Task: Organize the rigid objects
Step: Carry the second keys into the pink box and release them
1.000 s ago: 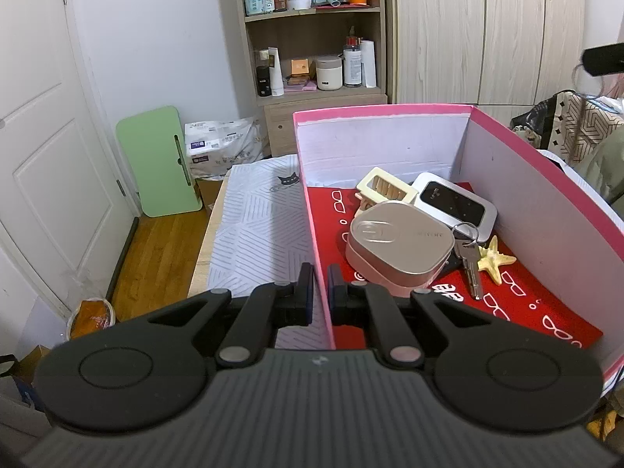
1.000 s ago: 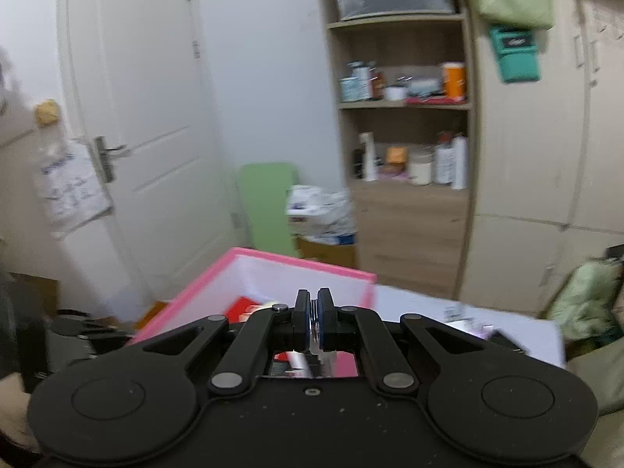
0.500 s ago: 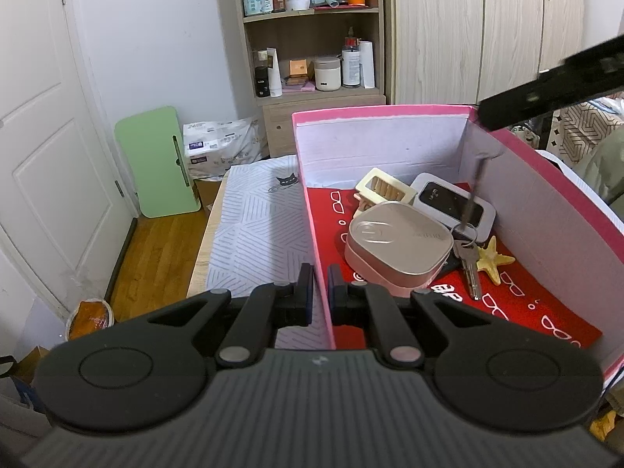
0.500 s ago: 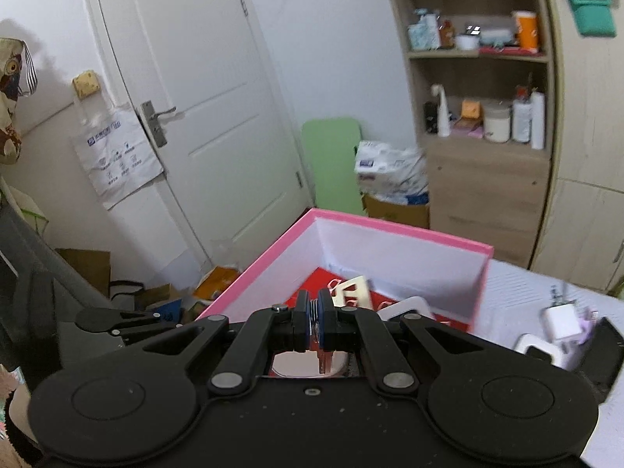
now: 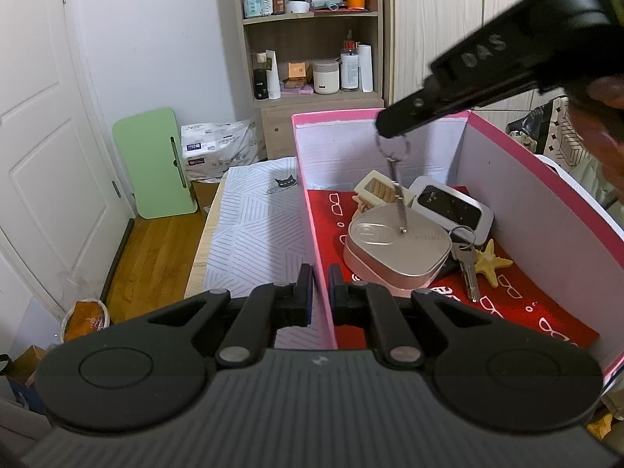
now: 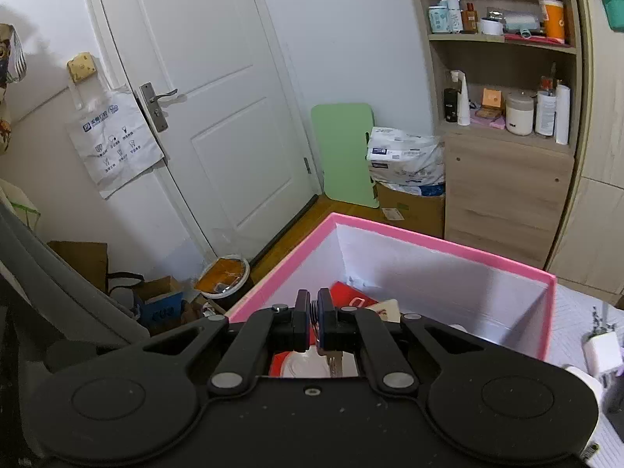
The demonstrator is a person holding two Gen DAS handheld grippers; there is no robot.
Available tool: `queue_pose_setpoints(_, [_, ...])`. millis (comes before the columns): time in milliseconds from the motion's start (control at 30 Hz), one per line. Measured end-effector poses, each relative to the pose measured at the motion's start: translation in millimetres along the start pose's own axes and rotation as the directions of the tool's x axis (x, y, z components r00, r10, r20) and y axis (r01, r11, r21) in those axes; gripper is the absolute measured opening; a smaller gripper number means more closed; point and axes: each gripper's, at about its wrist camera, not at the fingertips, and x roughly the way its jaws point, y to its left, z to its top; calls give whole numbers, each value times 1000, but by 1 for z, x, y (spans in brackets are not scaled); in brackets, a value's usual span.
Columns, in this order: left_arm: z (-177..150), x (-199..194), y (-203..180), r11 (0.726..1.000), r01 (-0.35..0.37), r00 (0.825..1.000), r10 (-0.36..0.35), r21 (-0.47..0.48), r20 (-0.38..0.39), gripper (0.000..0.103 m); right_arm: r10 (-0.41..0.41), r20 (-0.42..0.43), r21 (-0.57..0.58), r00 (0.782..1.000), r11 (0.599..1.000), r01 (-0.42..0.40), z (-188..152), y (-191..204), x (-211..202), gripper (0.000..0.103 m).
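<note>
**Key held over the pink box while the left gripper pinches its wall**

The left gripper [image 5: 320, 292] is clamped on the near side wall of the pink box [image 5: 546, 202], one finger outside the wall and one inside it. The box stands on a table with a grey patterned cloth [image 5: 249, 234], and its floor is lined in red with small white glasses motifs.

The right gripper [image 5: 390, 130] reaches in over the box from the upper right of the left wrist view. Its jaws are clenched on a key ring [image 5: 393, 148], from which a single key [image 5: 399, 204] hangs down, its tip just above or perhaps touching the lid of the rose-gold case [image 5: 397, 249]; the view does not settle which. In the right wrist view the ring shows as a thin metal edge squeezed between the pads [image 6: 301, 321], with the key's blade [image 6: 334, 364] visible below them.

Inside the box, the rose-gold case lies near the middle. Behind it sit a cream hair clip [image 5: 380, 191] and a white device with a dark screen [image 5: 452, 208]. To the right of the case lies a second bunch of keys [image 5: 466, 263], and just beside them a small yellow starfish [image 5: 493, 261].

On the cloth outside the box, at the right edge of the right wrist view, stands a white charger plug [image 6: 602, 353].
</note>
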Motion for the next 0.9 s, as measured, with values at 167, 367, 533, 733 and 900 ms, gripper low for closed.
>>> queue_pose_setpoints(167, [1,0,0,1000,1,1000,-1,-1,0,7,20,4,13,1000,1000,-20,7,6,11,6])
queue_pose_setpoints(367, [0,1,0,1000,0,1000,0,1,0,7,28,6,17,1000,999,-28,11,13,19,6])
queue_pose_setpoints(533, [0,1,0,1000,1,1000,-1,-2,0,7,-29,16,18,999,999,29,13,11,28,12])
queue_pose_setpoints(733, [0,1,0,1000,4,1000,-4,0,0,7,-16,29,49,999,999,14,9,0,5,17])
queue_pose_setpoints(900, [0,2,1,1000,3,1000,-3,2,-1,7,-56,64,50,996,997,53,-10,-12,-39,27])
